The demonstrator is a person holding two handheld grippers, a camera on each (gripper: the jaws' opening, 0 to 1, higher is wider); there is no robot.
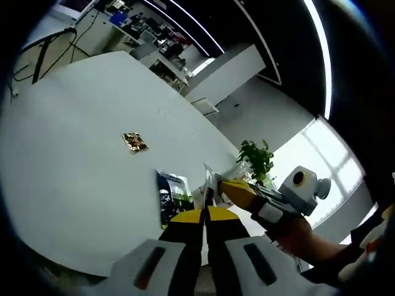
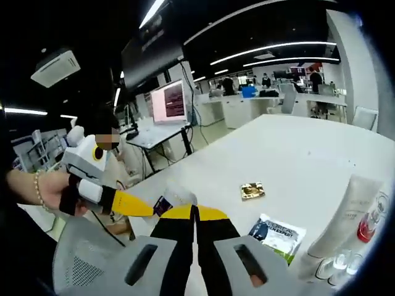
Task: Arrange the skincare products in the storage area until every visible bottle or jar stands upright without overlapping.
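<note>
Table (image 2: 296, 160), white, bears sachet (image 2: 276, 236) and tube (image 2: 345, 216); both tools clenched empty.

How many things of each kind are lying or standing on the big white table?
Small gold packet: 1
Dark sachet with white print: 1
Tall white tube: 1
Clear bottle with a red part: 1
Small clear bottles: 2, hard to tell at the edge
Total: 6

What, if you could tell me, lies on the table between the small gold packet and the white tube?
In the right gripper view, a green-and-white sachet lies between the gold packet and the white tube, on the white table.
</note>
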